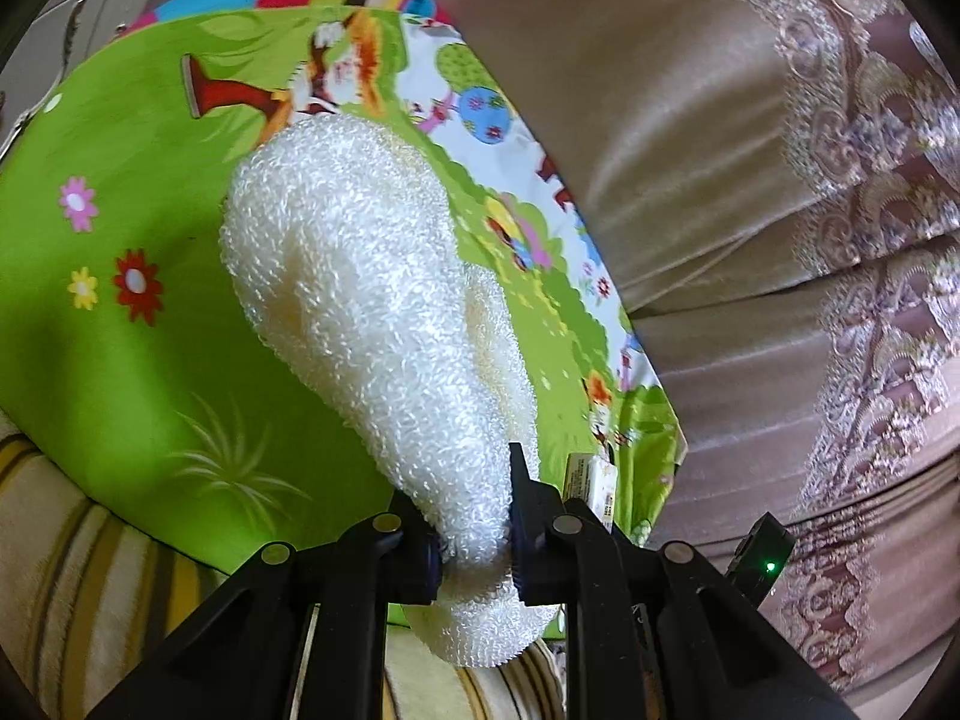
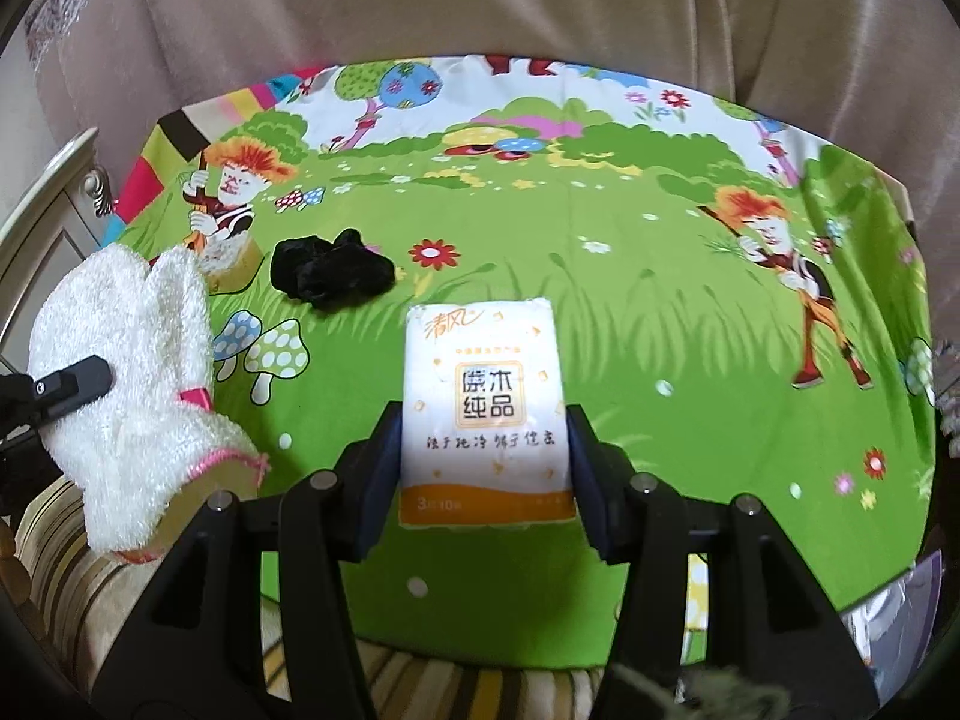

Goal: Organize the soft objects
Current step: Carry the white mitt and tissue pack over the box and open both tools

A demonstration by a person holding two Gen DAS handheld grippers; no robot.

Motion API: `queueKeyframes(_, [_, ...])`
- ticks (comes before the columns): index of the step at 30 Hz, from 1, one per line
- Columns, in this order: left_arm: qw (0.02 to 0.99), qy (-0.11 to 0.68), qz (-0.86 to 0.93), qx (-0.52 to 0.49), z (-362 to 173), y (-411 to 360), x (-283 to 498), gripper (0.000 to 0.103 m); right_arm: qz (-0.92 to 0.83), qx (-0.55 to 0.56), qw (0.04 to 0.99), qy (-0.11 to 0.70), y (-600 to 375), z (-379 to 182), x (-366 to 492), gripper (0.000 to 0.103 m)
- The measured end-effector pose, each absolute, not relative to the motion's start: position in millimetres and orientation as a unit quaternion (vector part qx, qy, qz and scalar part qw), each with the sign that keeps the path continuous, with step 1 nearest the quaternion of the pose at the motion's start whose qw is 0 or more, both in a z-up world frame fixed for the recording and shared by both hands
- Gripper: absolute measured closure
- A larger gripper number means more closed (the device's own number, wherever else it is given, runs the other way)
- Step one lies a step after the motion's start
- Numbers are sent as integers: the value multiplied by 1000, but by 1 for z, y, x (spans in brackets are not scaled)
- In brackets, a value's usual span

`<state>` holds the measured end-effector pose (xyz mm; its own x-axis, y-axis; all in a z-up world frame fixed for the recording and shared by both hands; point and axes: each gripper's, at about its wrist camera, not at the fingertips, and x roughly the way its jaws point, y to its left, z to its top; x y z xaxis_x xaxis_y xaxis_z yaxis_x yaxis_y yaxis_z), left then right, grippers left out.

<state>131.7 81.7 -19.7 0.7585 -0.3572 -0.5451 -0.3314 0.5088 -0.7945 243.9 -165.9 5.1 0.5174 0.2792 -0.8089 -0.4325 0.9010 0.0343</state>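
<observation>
While both claws grip soft things over a cartoon-print surface, the details are:

Left claw [image 1: 474, 546]: closed tight on the narrow end of a white fluffy mitt [image 1: 372, 324], pads pressing from both sides.
White fluffy mitt: raised off the green cloth; the right wrist view shows it at the far left with pink trim at its cuff.
Right claw [image 2: 483, 468]: partly closed, pads against both long sides of a tissue pack [image 2: 483, 402].
Tissue pack: white with an orange band, printed face towards the camera, held between the pads above the cloth.
Black fabric piece [image 2: 330, 276]: crumpled on the cloth, beyond the pack and to its left, apart from both claws.
Green cloth [image 2: 660, 360]: cartoon meadow print, covering the table.
Backdrop: beige curtain [image 2: 480, 0] hanging behind the table.
</observation>
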Motion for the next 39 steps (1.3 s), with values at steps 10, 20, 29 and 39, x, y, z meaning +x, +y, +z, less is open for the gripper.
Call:
queueKeyframes(10, [803,358,-51,-473,-3,43,138,86,186,-67,882,427,-203,29,218,47])
queueKeyframes(20, [807,375,-102,-445,12,-2,143,86,161,-32,892,420,-253,41,194,47])
queueKeyframes(29, [804,400,-147,-414,20,-52,150,86,115,-2,900,420,-322,47,173,47])
queueKeyframes(39, [794,436,-210,-368,24,-130,158,86,28,42,905,422,-419,49,149,47])
